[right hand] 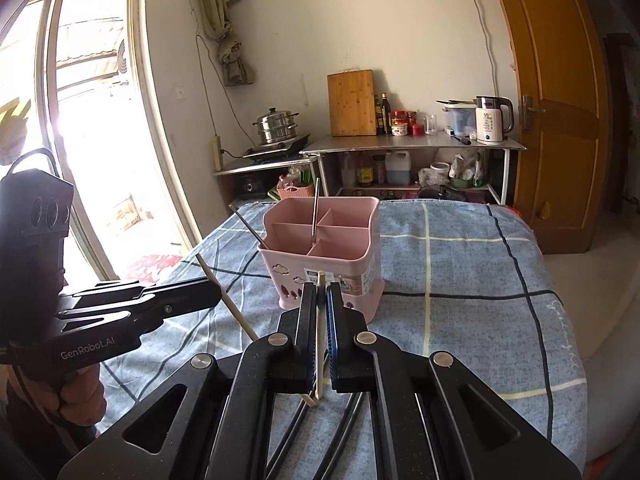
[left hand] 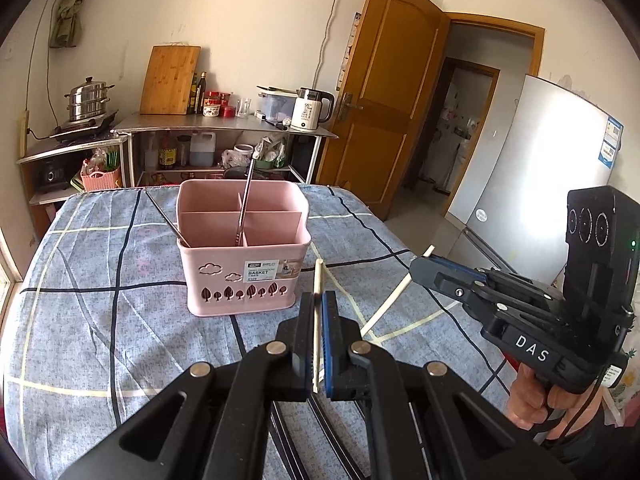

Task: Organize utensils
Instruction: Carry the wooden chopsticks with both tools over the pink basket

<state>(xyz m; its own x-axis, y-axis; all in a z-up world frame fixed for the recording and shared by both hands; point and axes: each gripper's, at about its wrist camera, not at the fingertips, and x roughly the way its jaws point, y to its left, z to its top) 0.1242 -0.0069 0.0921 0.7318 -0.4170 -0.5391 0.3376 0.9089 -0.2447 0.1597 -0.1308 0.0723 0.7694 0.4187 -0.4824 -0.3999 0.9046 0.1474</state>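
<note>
A pink compartment basket stands on the blue checked tablecloth. Two metal utensils lean in it, one upright and one slanting out to the left. My left gripper is shut on a pale wooden chopstick, in front of the basket. My right gripper is shut on a second wooden chopstick, to the basket's right. Both chopsticks are held above the cloth.
Dark thin rods lie on the cloth under the grippers. Behind the table is a steel counter with a cutting board, bottles and a kettle. A wooden door and fridge stand at the right, a bright window at the left.
</note>
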